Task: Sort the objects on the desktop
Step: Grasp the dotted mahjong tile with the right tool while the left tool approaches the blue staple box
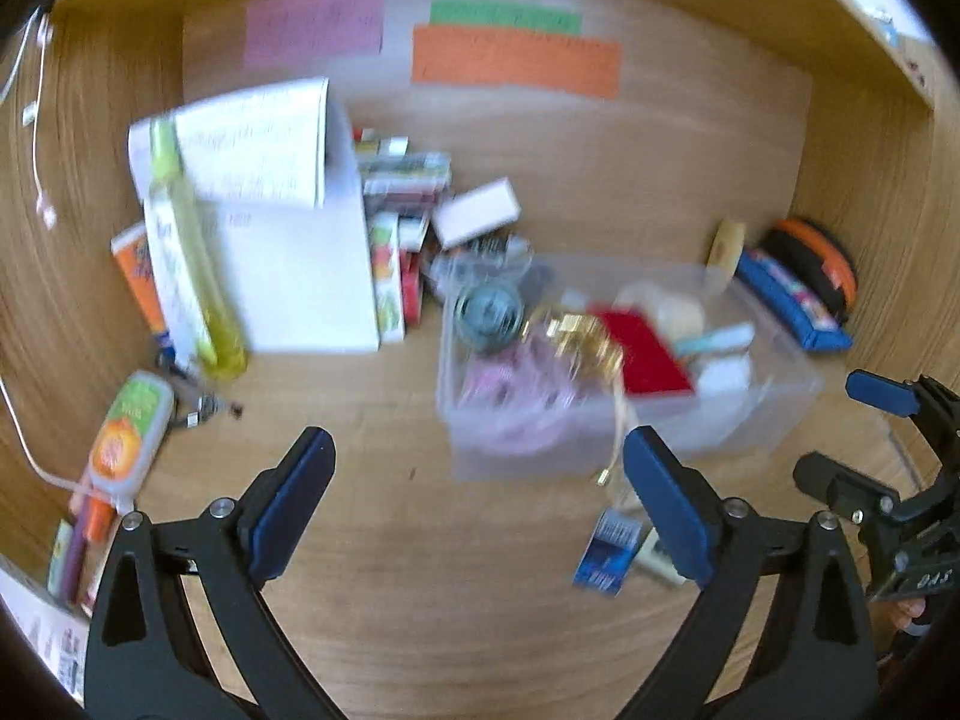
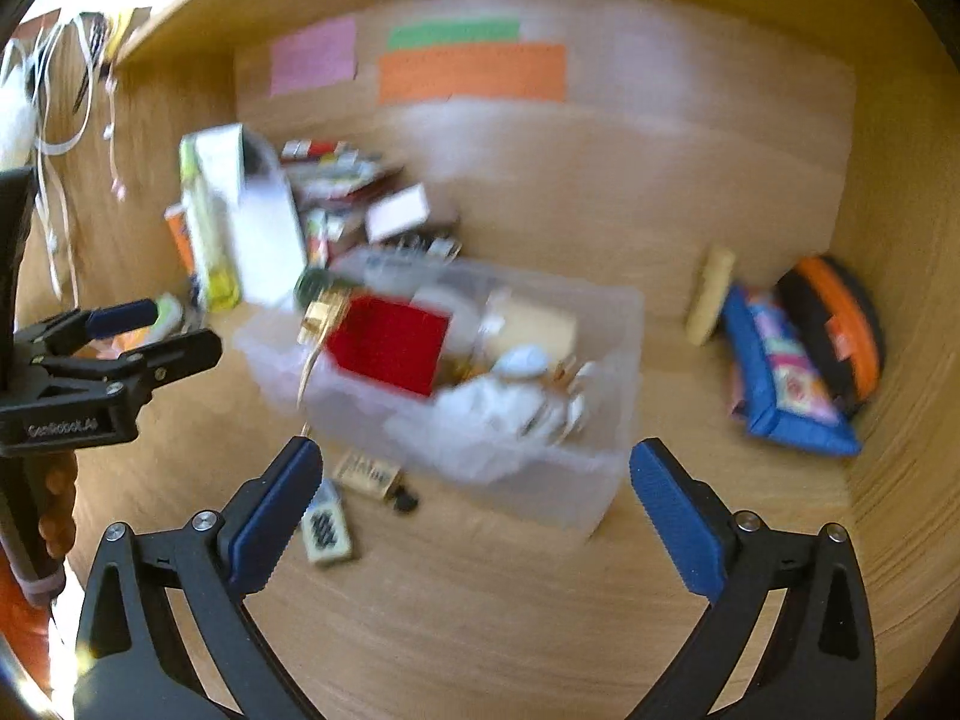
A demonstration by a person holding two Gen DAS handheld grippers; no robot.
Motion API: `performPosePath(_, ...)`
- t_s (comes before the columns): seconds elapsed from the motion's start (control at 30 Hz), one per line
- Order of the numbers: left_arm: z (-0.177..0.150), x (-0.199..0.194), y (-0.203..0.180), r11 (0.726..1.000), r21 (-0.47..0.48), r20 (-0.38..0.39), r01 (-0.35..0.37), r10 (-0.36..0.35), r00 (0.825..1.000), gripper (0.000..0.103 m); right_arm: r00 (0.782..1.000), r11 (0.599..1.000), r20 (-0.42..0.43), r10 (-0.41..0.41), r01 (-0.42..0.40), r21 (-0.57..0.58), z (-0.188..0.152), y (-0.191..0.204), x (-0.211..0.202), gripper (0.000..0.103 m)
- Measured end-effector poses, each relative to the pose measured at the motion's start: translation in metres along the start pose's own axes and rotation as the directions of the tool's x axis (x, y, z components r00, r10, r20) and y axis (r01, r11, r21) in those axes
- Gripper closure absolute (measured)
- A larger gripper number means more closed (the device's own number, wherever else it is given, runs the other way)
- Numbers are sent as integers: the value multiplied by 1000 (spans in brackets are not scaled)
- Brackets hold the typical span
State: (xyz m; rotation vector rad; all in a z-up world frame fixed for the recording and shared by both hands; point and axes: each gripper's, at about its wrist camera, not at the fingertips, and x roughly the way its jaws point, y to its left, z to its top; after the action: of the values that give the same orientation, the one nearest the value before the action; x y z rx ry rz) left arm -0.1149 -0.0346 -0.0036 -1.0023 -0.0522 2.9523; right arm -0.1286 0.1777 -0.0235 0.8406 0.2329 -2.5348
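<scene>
Both wrist views toward clear bin

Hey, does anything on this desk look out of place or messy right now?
Yes. A gold ribbon spills over the front wall of the clear plastic bin onto the desk, and a small blue packet lies loose in front of it. A stack of small boxes behind the bin looks toppled. Both views are blurred.

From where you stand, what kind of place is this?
Probably a home or office desk alcove: a wooden desk with coloured paper notes on its back panel, a clear bin of small items, and stacked books.
</scene>
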Motion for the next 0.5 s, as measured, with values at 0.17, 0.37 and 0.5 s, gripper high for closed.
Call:
performPosePath(0.17, -23, 13, 10, 1000, -24, -83, 9, -11, 997, 5, 995, 994, -95, 7, -17, -104, -21, 29, 25, 3)
performPosePath(0.37, -38, 14, 9, 1000, 11, -114, -9, 10, 993, 5, 983, 977, -173, 66, -99, -188, -31, 53, 44, 29)
performPosePath(0.5, -45, 13, 6, 1000, 23, -127, 11, -8, 992, 5, 969, 970, -228, 97, -143, -195, -33, 56, 57, 49)
